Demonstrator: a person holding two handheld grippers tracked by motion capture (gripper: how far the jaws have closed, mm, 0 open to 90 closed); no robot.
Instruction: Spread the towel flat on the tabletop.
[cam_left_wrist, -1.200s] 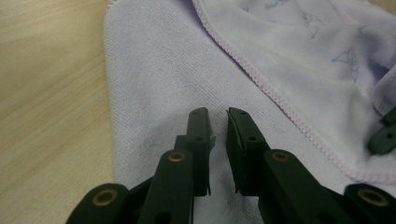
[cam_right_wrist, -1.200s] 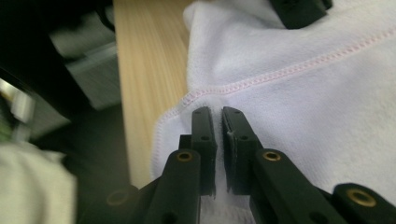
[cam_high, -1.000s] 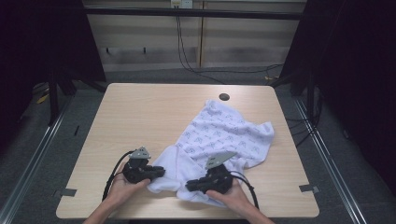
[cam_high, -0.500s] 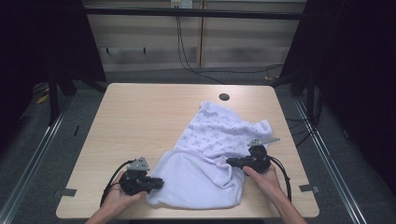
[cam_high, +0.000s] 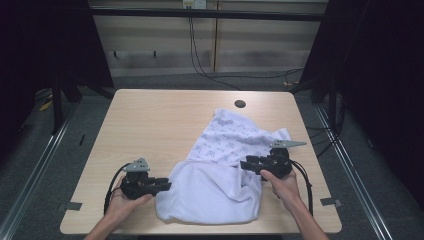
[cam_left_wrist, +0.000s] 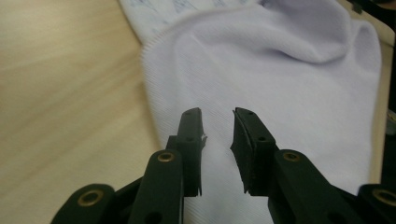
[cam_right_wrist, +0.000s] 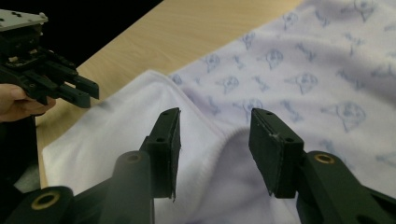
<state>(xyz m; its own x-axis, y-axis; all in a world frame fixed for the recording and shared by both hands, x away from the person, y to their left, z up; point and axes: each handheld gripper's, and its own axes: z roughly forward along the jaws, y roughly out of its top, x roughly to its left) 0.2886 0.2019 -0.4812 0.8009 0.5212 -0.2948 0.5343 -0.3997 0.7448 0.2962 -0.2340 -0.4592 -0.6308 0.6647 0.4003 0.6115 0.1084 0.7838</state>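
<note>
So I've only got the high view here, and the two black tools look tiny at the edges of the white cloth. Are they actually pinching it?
Observer: No. The left gripper view shows the left gripper with its jaws apart. The plain white cloth lies beneath them, with nothing between.
Operator: And the one on the right?
Observer: The right gripper is open too. In its own view a raised fold of the cloth humps up at the gap, unpinched.
Operator: What are the bluish marks on the far half?
Observer: Close up they are small blue printed figures, repeated across the fabric, but too blurred to tell what they depict.
</note>
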